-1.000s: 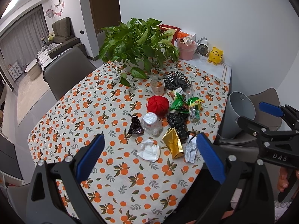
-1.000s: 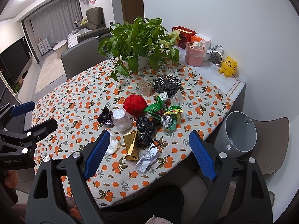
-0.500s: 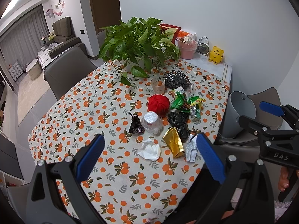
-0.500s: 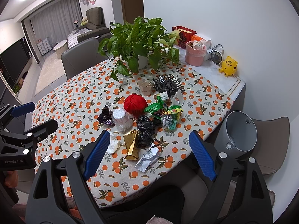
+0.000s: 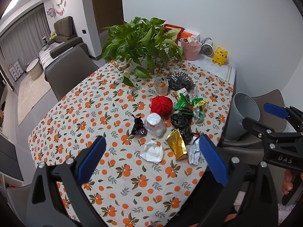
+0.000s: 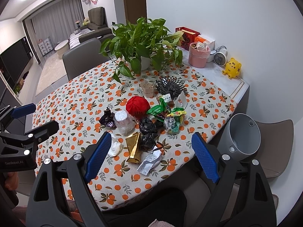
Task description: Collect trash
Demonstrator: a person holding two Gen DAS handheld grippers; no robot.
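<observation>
Trash lies in a cluster on the orange-print tablecloth [image 5: 79, 113]: a white crumpled tissue [image 5: 153, 151], a gold foil pouch [image 5: 177, 146], a white wrapper [image 5: 194, 152], a black plastic bag [image 5: 180, 123], a clear cup with a foil lid [image 5: 154, 123], a dark wrapper [image 5: 138, 127], a red ball of cloth [image 5: 161, 106] and green snack wrappers [image 5: 189, 105]. A grey bin [image 6: 243, 136] stands on a chair at the table's right. My left gripper [image 5: 151, 162] is open and empty above the near table. My right gripper [image 6: 151, 157] is open and empty, near the gold pouch [image 6: 134, 147].
A potted plant [image 5: 140, 45] stands at the back, with a pink bucket [image 5: 190, 49], small fan [image 5: 206, 48], yellow tiger toy [image 5: 219, 55] and red box behind. A black wire basket [image 5: 180, 80] and paper cup [image 5: 161, 87] sit mid-table. Grey chairs [image 5: 70, 71] surround it.
Both grippers stay open and nearly still; the view has shifted only very slightly. No trash has moved.
</observation>
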